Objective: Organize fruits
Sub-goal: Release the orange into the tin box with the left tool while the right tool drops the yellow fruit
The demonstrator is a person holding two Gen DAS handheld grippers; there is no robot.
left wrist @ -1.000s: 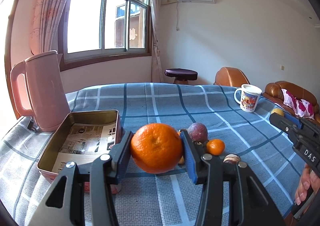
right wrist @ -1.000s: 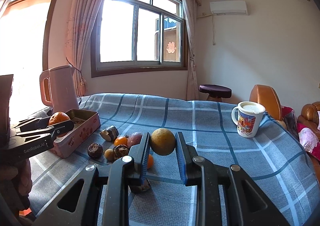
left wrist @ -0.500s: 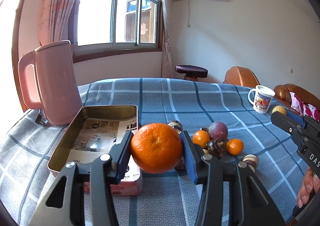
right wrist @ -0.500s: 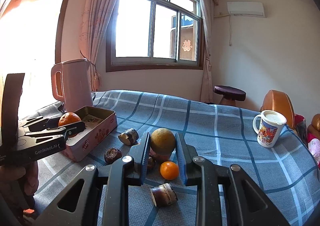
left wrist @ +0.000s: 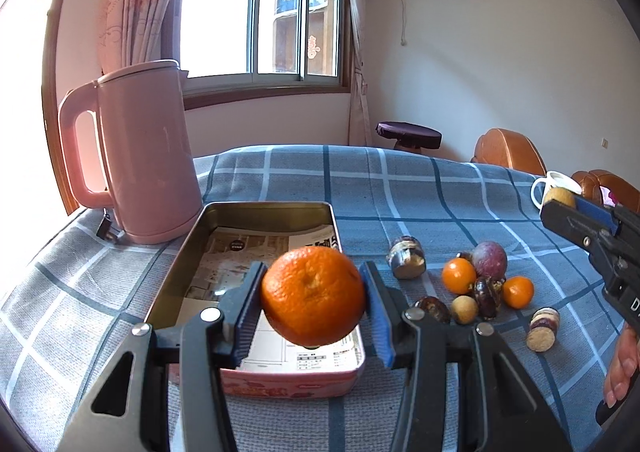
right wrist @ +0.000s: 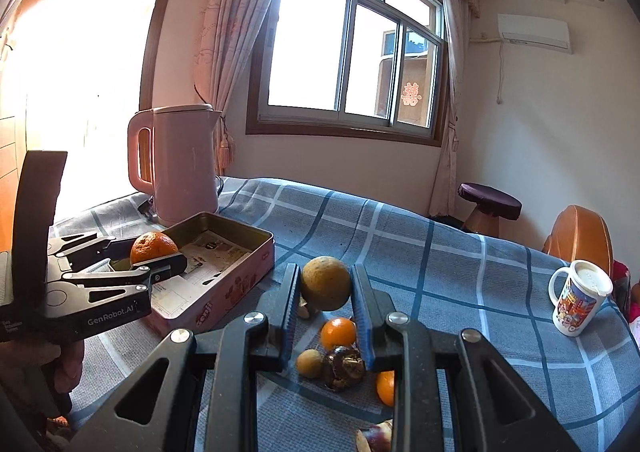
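Both hand-held grippers carry fruit; tin holds only printed paper.

Left hand-held gripper (left wrist: 314, 298) is clamped on an orange mandarin (left wrist: 313, 295), held above the near end of the open pink tin (left wrist: 267, 206). Tin interior: printed paper sheet (left wrist: 256, 252) lining the bottom, no fruit inside. Right hand-held gripper (right wrist: 326, 286) is closed on a dull yellow-brown round fruit (right wrist: 326, 283), held above the loose fruit pile (right wrist: 338, 334) on the blue checked surface (right wrist: 460, 264), just right of the tin. Pile: small oranges, a purple fruit, brown husked pieces. Pink kettle (left wrist: 140, 156) stands beside the tin's far corner. Lidded mug (right wrist: 580, 298) stands well apart at right.
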